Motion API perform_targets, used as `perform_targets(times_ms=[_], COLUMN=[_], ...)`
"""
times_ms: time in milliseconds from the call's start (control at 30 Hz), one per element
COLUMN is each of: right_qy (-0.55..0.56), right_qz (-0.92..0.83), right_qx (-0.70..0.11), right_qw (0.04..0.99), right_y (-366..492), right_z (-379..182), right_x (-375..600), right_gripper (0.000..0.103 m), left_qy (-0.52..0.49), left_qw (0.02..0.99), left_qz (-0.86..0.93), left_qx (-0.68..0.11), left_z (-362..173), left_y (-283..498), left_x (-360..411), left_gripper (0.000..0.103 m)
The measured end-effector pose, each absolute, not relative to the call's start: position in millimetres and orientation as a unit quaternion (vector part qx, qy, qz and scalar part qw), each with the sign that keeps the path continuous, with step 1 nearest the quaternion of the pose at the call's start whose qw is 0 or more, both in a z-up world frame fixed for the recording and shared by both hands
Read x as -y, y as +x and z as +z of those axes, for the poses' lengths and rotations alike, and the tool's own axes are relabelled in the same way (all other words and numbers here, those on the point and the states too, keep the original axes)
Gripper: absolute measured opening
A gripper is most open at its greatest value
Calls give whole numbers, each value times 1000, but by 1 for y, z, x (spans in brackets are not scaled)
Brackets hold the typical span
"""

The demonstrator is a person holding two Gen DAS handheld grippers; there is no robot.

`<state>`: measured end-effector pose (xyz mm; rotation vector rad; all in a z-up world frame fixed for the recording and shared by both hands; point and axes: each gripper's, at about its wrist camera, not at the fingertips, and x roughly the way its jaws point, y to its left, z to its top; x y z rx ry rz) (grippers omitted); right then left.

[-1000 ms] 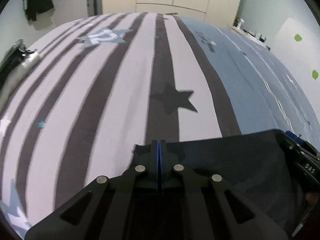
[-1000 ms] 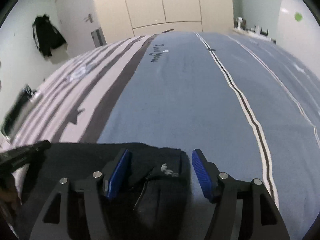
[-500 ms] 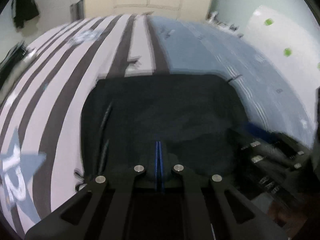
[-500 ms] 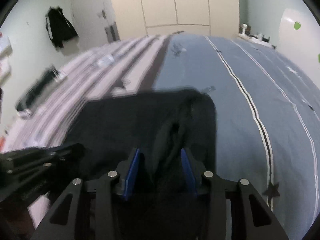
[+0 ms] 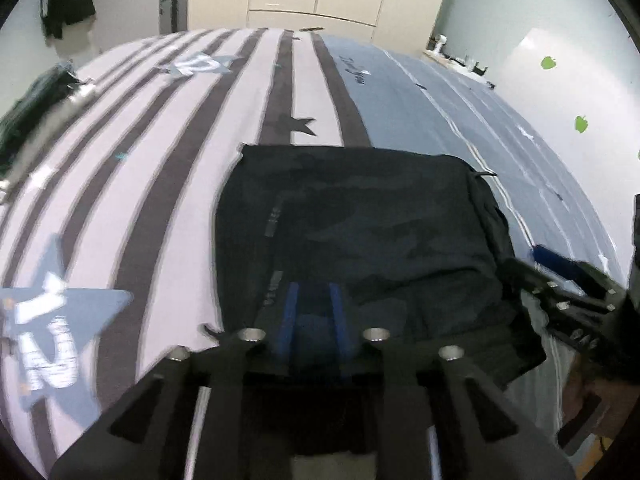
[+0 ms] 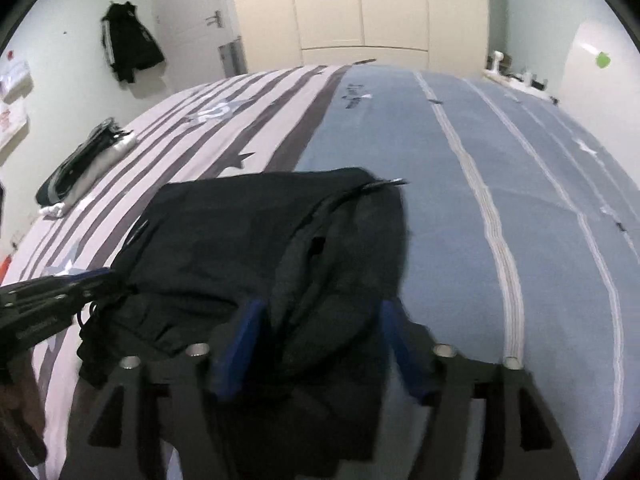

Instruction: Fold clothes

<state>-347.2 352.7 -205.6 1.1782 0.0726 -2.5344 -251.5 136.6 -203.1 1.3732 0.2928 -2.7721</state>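
Observation:
A dark, black garment [image 5: 360, 232] lies folded in a rough rectangle on the striped bedspread [image 5: 160, 140]; it also shows in the right wrist view [image 6: 248, 240]. My left gripper [image 5: 313, 316] is slightly open, its blue pads over the garment's near edge. My right gripper [image 6: 316, 320] is open, its blue pads either side of the garment's bunched near right part. The left gripper shows at the left edge of the right wrist view [image 6: 52, 292], and the right gripper at the right edge of the left wrist view [image 5: 568, 280].
A folded dark and grey pile [image 6: 84, 160] lies at the bed's left edge. A black jacket [image 6: 128, 48] hangs on the wall. Cupboards [image 6: 360, 4] stand beyond the bed. A white shelf [image 6: 516, 76] with small items is at the far right.
Both grippers have opened and let go of the garment, which now lies flat on the bed. Both have drawn back toward the near edge.

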Motion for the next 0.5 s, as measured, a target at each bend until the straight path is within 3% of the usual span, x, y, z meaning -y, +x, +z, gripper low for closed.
perform_targets(times_ms=[33, 100, 267, 500], right_qy=[414, 417, 447, 473], right_qz=[-895, -895, -878, -856], right_qx=[-19, -4, 57, 71], right_qw=[166, 158, 159, 196], right_y=[-346, -349, -376, -407], right_z=[-201, -198, -215, -243], right_x=[-358, -369, -386, -376], right_gripper=[80, 85, 85, 88], left_qy=[436, 426, 446, 474], left_qw=[22, 40, 57, 49], left_qz=[-894, -894, -874, -853], left_qx=[-104, -131, -186, -212], left_z=[-200, -199, -221, -259], left_y=[-249, -248, -270, -301], left_x=[-130, -114, -86, -82], left_gripper=[69, 82, 83, 84])
